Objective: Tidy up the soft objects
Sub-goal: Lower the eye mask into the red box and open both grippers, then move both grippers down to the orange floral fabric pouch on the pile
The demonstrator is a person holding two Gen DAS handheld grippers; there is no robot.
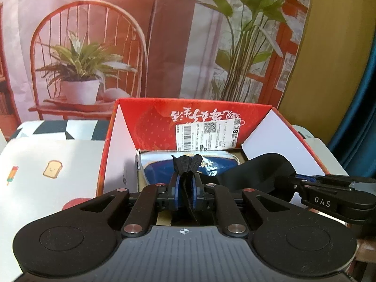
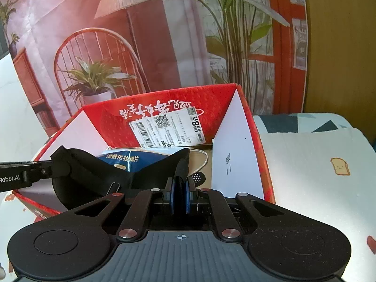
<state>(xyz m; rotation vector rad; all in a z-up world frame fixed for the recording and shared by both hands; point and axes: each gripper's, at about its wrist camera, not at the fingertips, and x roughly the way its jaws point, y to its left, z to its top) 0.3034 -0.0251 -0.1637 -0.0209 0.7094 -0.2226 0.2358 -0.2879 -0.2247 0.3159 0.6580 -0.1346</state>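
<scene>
A black soft eye mask point(image 1: 258, 174) hangs stretched between my two grippers over an open red cardboard box point(image 1: 150, 115). My left gripper point(image 1: 186, 183) is shut on the mask's black strap end. My right gripper point(image 2: 180, 188) is shut on the mask's other end point(image 2: 94, 176). The right gripper also shows in the left wrist view point(image 1: 303, 183); the left one shows in the right wrist view point(image 2: 40, 171). A blue pack of cotton pads point(image 1: 164, 166) lies inside the box under the mask; it also shows in the right wrist view point(image 2: 131, 161).
The box point(image 2: 164, 108) has white inner flaps and a shipping label point(image 2: 169, 127). It stands on a white tablecloth point(image 1: 47, 164) with a toast print. A printed backdrop point(image 1: 94, 47) of a chair and plants hangs behind. A white face mask's ear loop point(image 2: 202, 162) lies in the box.
</scene>
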